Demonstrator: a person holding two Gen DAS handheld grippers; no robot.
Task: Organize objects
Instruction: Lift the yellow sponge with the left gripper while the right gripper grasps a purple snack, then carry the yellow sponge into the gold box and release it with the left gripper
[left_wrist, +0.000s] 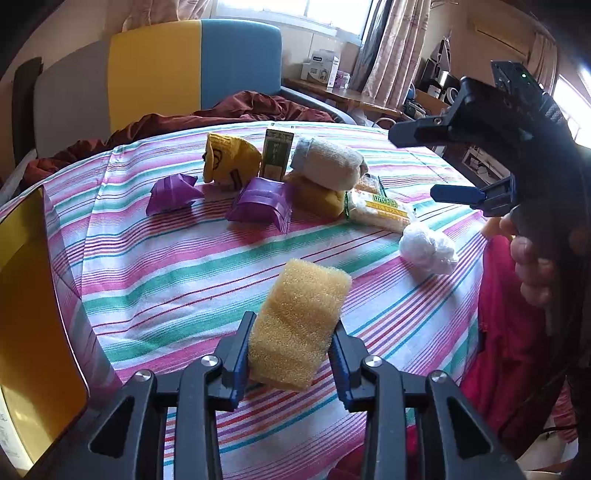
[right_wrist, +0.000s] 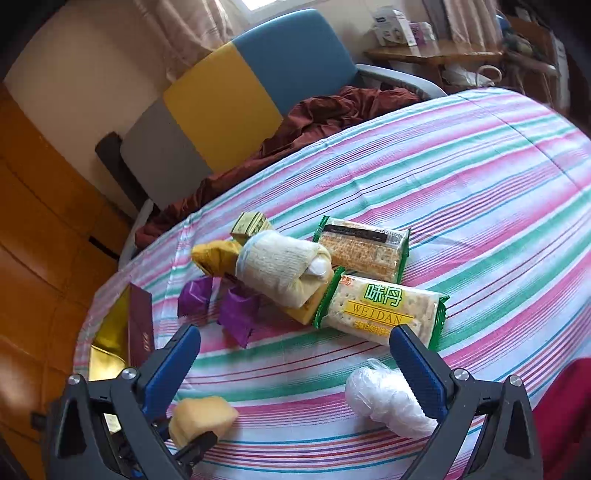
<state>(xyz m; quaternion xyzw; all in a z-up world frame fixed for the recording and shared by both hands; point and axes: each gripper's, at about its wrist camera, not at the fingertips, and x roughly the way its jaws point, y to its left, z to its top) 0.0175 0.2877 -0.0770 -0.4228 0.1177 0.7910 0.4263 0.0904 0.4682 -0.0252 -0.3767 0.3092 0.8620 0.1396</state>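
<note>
Progress: early | my left gripper (left_wrist: 291, 347) jaws clench the yellow sponge (left_wrist: 299, 325) | right gripper (right_wrist: 295, 354) jaws released | snacks beyond sponge unsorted

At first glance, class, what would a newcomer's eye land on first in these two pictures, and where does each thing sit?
Nearest in the left wrist view, the left gripper is clamped on a yellow sponge above the striped tablecloth. Behind it lies a huddle of items, the green WEIDAN cracker packet standing out at the cluster's near edge. The right gripper stands open, a white plastic ball by its right finger.
</note>
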